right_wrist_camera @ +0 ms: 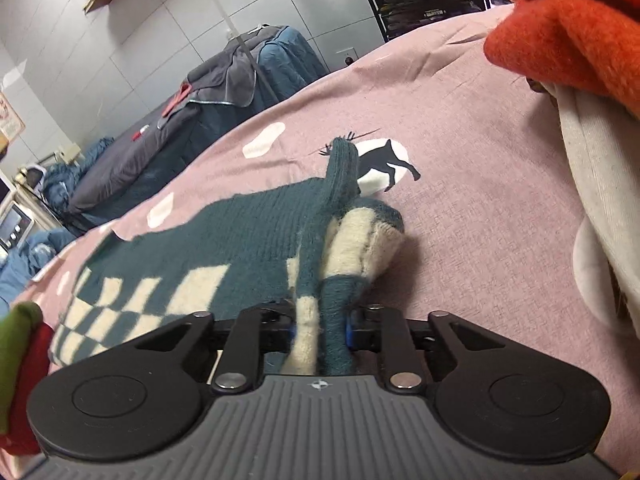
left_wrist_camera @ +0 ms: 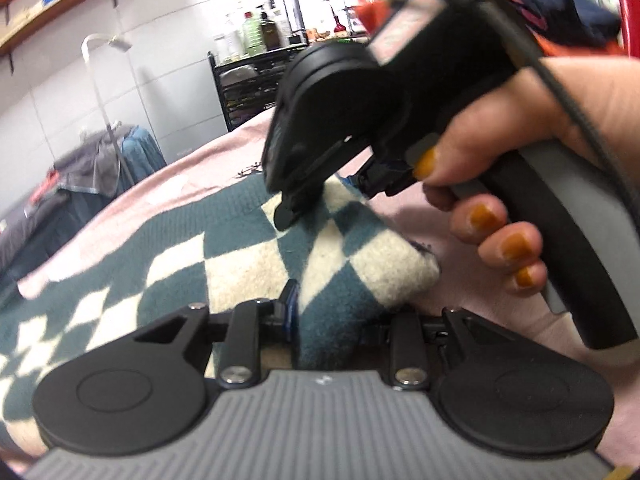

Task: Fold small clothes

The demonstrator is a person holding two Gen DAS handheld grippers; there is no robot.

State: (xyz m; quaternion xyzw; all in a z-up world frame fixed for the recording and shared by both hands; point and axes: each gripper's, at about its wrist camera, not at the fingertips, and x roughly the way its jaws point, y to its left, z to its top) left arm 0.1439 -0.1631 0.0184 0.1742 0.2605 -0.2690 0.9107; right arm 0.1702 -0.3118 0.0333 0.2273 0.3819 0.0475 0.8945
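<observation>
A small knit sweater (right_wrist_camera: 224,236) lies on a pink bedsheet (right_wrist_camera: 472,184). The knit is thick and fuzzy, plain teal at the far part and a teal-and-cream checker pattern nearer, with ribbed rows showing in the teal. Its right edge is bunched into a soft rounded fold (right_wrist_camera: 368,240), and one teal sleeve (right_wrist_camera: 340,168) rises above it. The sheet is a flat woven cloth printed with white ovals and a black deer on a white disc (right_wrist_camera: 384,164).

The right gripper (right_wrist_camera: 322,332) is pinched narrow on a thick gather of the sweater, cream and teal wool packed between its blue-padded fingers. In the left wrist view it (left_wrist_camera: 320,196) comes down onto the folded checker corner (left_wrist_camera: 360,256), held by a hand (left_wrist_camera: 500,200) with orange nails.

The left gripper (left_wrist_camera: 332,320) has teal knit between its fingers; only its left finger (left_wrist_camera: 290,300) shows, so how tightly it closes cannot be told.

At far right lies a fuzzy orange garment (right_wrist_camera: 568,28) over cream cloth (right_wrist_camera: 600,184).
</observation>
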